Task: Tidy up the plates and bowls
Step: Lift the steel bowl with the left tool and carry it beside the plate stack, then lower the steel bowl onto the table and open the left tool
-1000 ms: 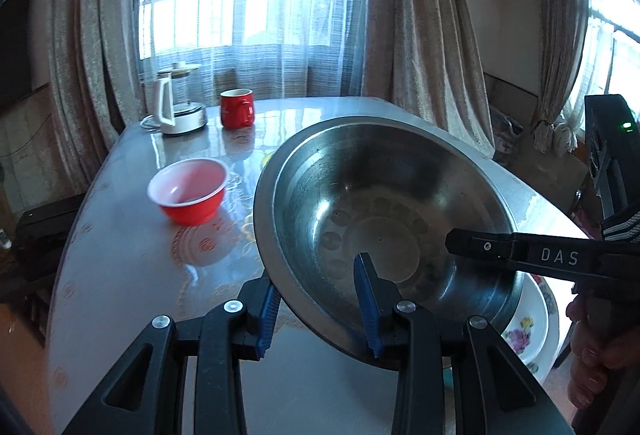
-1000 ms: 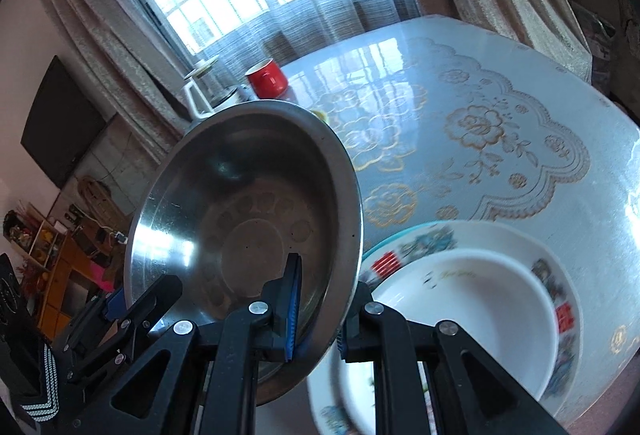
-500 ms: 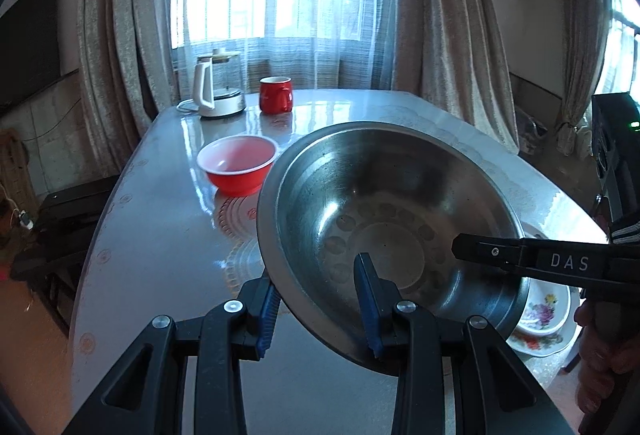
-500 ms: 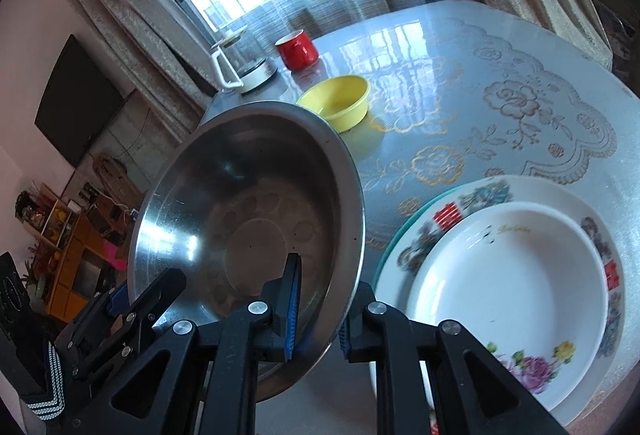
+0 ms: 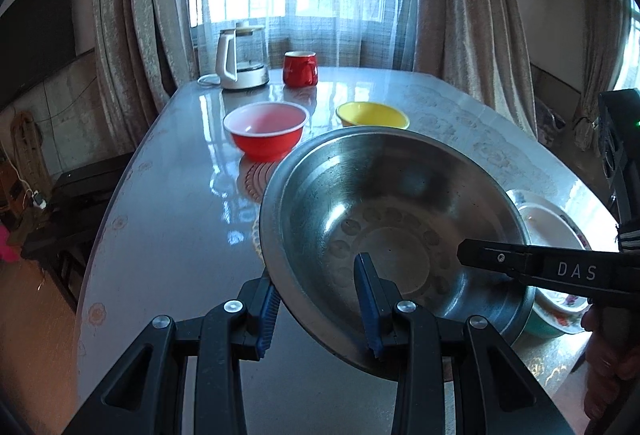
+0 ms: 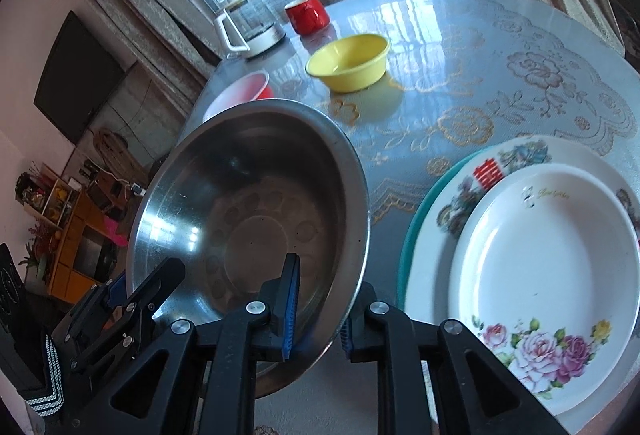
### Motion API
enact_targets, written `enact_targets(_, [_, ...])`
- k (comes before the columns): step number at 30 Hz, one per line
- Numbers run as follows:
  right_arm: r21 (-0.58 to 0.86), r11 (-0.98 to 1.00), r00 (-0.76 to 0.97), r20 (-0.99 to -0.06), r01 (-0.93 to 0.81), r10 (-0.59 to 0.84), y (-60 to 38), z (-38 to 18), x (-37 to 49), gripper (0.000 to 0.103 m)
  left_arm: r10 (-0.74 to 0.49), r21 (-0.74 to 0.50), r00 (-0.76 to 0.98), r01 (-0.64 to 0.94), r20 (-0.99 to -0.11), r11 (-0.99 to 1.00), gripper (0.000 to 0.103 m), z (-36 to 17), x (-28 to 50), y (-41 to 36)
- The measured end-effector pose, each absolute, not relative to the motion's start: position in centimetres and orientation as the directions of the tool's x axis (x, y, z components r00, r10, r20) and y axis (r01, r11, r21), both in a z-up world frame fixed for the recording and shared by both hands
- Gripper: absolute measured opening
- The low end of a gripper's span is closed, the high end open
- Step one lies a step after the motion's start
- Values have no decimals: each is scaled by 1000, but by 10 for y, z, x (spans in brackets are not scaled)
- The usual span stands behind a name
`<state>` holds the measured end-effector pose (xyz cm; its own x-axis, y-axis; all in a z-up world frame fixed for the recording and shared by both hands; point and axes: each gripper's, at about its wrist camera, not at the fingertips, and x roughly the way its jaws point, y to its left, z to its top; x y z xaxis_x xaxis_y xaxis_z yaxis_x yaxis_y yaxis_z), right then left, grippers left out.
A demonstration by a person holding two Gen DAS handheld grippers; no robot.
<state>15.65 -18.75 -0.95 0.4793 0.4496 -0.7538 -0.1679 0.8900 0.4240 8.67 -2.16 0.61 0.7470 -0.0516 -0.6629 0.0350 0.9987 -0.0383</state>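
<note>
Steel bowl, tilted above the near edge of the desk, is pinched at its rim from two sides: the left hand-held gripper has one blue pad inside and one outside the wall, and the right hand-held gripper clamps the opposite rim the same way. Just beside it on the right lies a stack of plates, a white plate on a flowered plate. Farther off stand a yellow bowl, a red bowl, then a red mug and a glass kettle near the window.
</note>
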Motion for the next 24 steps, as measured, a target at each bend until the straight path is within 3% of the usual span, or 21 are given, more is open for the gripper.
enact_targets(24, [399,902,433,-792,-165,430,-174,-35,164,20,-11,-15,690,0,-723,1000,37,-18,97,-20])
